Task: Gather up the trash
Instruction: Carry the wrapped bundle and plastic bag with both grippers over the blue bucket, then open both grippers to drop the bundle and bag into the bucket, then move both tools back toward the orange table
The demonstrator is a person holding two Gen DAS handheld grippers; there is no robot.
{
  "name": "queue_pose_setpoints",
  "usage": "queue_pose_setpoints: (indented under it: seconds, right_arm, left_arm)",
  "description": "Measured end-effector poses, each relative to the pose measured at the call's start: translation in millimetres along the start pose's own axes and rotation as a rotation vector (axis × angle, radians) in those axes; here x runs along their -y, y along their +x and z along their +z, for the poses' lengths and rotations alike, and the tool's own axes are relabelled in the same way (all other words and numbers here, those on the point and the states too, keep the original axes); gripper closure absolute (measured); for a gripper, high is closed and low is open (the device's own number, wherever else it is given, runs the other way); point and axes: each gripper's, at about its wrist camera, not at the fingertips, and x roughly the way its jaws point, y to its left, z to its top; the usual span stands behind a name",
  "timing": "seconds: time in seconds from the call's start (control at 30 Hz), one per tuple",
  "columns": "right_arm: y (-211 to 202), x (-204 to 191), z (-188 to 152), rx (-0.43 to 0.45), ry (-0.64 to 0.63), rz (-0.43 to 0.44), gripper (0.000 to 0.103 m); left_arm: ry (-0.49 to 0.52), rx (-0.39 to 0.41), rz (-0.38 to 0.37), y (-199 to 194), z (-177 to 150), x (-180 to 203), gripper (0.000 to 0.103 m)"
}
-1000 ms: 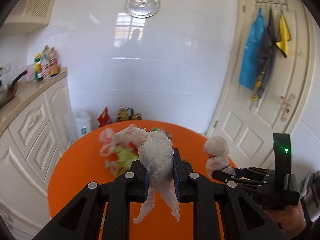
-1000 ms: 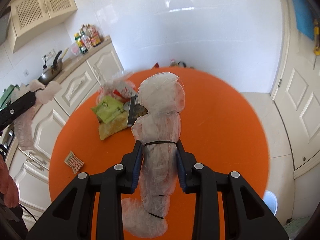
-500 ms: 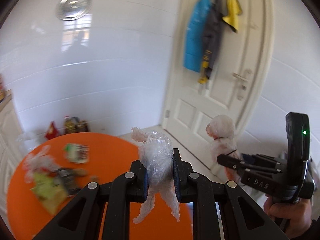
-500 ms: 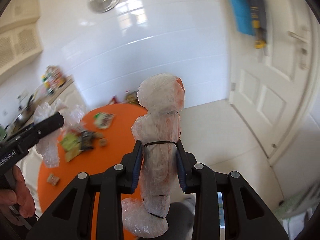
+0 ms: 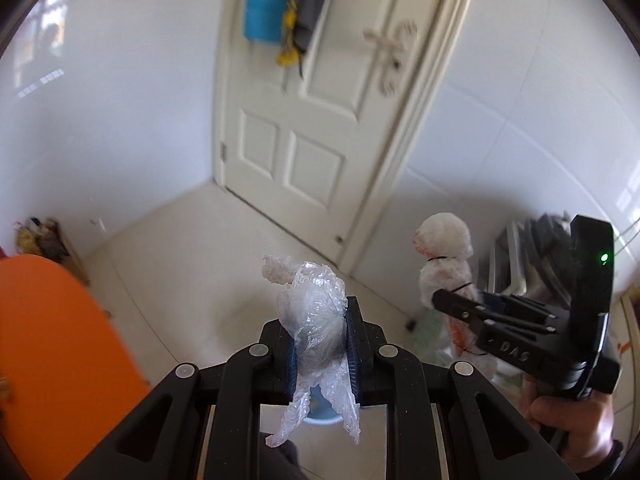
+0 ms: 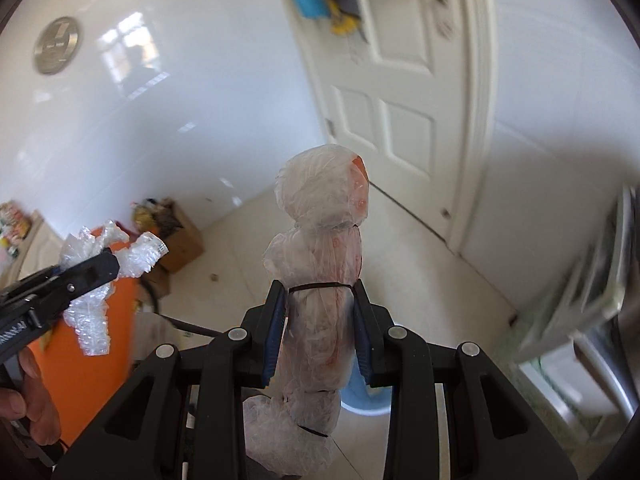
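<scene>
My left gripper (image 5: 320,344) is clamped on a crumpled clear plastic wrap (image 5: 316,320), which sticks up past the fingertips and trails two tails below. My right gripper (image 6: 320,332) is clamped on a long plastic-wrapped bundle (image 6: 320,264) tied with black bands, held upright between the blue pads (image 6: 276,336). Both are off the orange table (image 5: 48,352), whose edge sits at left. A blue bin (image 6: 368,396) shows just beyond the bundle, on the floor. White door (image 5: 320,120) ahead; cardboard box (image 6: 182,240) near the wall.
</scene>
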Motion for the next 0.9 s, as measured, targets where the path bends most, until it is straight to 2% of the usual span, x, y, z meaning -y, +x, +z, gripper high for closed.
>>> queue_pose_setpoints:
  seconds: [0.17, 0.37, 0.5, 0.53, 0.57, 0.67, 0.77, 0.8, 0.83, 0.9]
  right_arm:
    - [57, 40, -15, -0.11, 0.066, -0.037, 0.072]
    - [109, 64, -31, -0.207, 0.14, -0.042, 0.072]
    - [135, 75, -37, -0.248, 0.177, -0.031, 0.069]
    - [141, 76, -36, -0.252, 0.179, -0.031, 0.069]
    - [148, 78, -36, -0.262, 0.183, -0.027, 0.069]
    - [161, 85, -40, -0.279, 0.196, -0.033, 0.066]
    - [163, 86, -42, -0.277, 0.21, -0.042, 0.045]
    - [162, 86, -41, -0.274, 0.215, -0.046, 0.035]
    - [160, 85, -41, -0.27, 0.217, -0.048, 0.03]
    - [158, 84, -40, -0.267, 0.217, -0.052, 0.027]
  left_arm:
    - [-0.025, -0.148, -0.071, 66, 10, -7, 0.087]
    - [-0.044, -0.315, -0.107, 147, 16, -7, 0.085]
    - [-0.051, -0.385, -0.095, 188, 22, -14, 0.081]
    - [-0.051, -0.402, -0.09, 195, 22, -17, 0.072]
    - [-0.052, -0.42, -0.072, 201, 21, -19, 0.059]
    - [-0.067, -0.437, -0.03, 227, 37, -29, 0.035]
    - [-0.064, -0.452, -0.015, 228, 41, -34, 0.027]
    - [-0.058, -0.449, -0.009, 223, 37, -33, 0.026]
    - [-0.045, -0.456, -0.016, 220, 37, -31, 0.024]
    - [-0.049, -0.452, -0.014, 218, 41, -33, 0.024]
